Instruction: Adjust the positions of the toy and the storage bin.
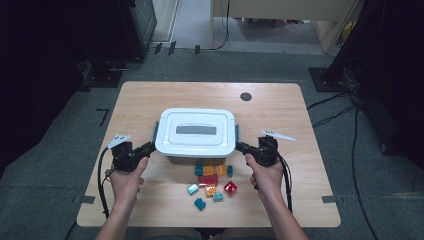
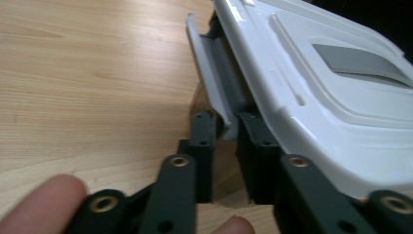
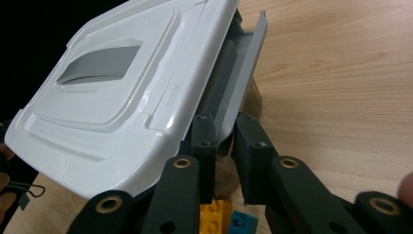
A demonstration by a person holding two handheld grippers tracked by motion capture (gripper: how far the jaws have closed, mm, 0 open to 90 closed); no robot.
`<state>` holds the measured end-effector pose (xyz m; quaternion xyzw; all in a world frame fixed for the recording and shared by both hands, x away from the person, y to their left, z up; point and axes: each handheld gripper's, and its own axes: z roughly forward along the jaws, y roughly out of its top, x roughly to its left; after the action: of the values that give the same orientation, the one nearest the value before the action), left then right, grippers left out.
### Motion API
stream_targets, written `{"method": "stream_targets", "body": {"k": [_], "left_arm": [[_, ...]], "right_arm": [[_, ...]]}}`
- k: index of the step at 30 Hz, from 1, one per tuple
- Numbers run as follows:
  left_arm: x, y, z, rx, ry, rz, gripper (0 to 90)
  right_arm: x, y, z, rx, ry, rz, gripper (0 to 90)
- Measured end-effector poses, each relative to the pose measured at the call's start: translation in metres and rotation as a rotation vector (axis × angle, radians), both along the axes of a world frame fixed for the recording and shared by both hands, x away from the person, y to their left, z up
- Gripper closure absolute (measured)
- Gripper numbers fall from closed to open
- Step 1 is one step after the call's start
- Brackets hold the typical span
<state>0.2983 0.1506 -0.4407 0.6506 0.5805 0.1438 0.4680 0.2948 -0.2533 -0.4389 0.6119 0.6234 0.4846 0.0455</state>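
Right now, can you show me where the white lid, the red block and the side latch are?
white lid [image 1: 196, 131], high view, on its grey middle panel.
red block [image 1: 230, 188], high view, on its top.
side latch [image 2: 207, 73], left gripper view, on its grey flap.

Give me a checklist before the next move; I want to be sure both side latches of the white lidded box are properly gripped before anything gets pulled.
1. Left hand-held gripper jaws around the grey left side latch: ok, shut on it.
2. Right hand-held gripper jaws around the grey right side latch: ok.
3. Right pads pressing firmly: cannot tell.
4. White plastic lid seated flat on the box: ok.
5. Small coloured toy bricks lie apart from both grippers: ok.
6. Box sits well in from the edges of the light wooden table: ok.
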Motion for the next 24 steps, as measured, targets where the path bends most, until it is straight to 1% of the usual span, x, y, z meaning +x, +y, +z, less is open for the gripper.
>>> {"method": "stream_targets", "body": {"k": [2, 3, 4, 6, 8, 9, 11, 12, 13, 14, 15, 17, 19, 20, 23, 24], "left_arm": [[-0.002, 0.005, -0.001, -0.016, -0.014, 0.01, 55.4], [-0.003, 0.006, -0.001, -0.005, -0.019, 0.021, 49.7], [-0.004, 0.007, -0.001, 0.021, -0.023, 0.033, 43.0], [-0.007, 0.009, -0.001, 0.066, -0.028, 0.055, 30.2], [-0.009, 0.012, -0.001, 0.089, -0.033, 0.068, 20.7], [-0.01, 0.014, -0.001, 0.097, -0.041, 0.071, 17.5], [-0.014, 0.017, -0.003, 0.121, -0.053, 0.078, 13.3], [-0.016, 0.02, -0.005, 0.13, -0.051, 0.076, 12.9], [-0.018, 0.021, -0.009, 0.145, -0.043, 0.073, 12.7], [-0.019, 0.023, -0.014, 0.153, -0.024, 0.07, 11.7], [-0.021, 0.025, -0.021, 0.162, -0.005, 0.063, 11.4], [-0.024, 0.029, -0.034, 0.183, 0.03, 0.057, 11.5], [-0.026, 0.035, -0.045, 0.196, 0.056, 0.065, 11.5], [-0.026, 0.038, -0.049, 0.202, 0.068, 0.074, 11.6], [-0.026, 0.045, -0.059, 0.263, 0.091, 0.103, 13.3], [-0.026, 0.048, -0.062, 0.272, 0.101, 0.106, 13.4]], "right_arm": [[-0.002, -0.003, 0.002, -0.003, -0.032, 0.003, 67.4], [-0.003, -0.005, 0.004, -0.009, -0.046, 0.005, 60.9], [-0.004, -0.008, 0.005, -0.025, -0.057, 0.005, 54.7], [-0.006, -0.014, 0.009, -0.045, -0.061, 0.004, 44.0], [-0.01, -0.02, 0.012, -0.062, -0.073, 0.02, 36.2], [-0.012, -0.023, 0.014, -0.079, -0.084, 0.025, 31.5], [-0.016, -0.027, 0.017, -0.125, -0.097, 0.029, 22.9], [-0.017, -0.029, 0.018, -0.138, -0.101, 0.035, 18.8], [-0.018, -0.032, 0.019, -0.143, -0.103, 0.048, 15.2], [-0.018, -0.034, 0.02, -0.14, -0.106, 0.059, 13.4], [-0.019, -0.036, 0.02, -0.144, -0.116, 0.069, 13.2], [-0.019, -0.04, 0.023, -0.172, -0.141, 0.086, 13.2], [-0.017, -0.043, 0.025, -0.194, -0.151, 0.092, 13.3], [-0.016, -0.044, 0.027, -0.204, -0.157, 0.104, 13.8], [-0.012, -0.042, 0.034, -0.227, -0.187, 0.143, 14.8], [-0.011, -0.04, 0.037, -0.228, -0.191, 0.148, 15.7]]}}
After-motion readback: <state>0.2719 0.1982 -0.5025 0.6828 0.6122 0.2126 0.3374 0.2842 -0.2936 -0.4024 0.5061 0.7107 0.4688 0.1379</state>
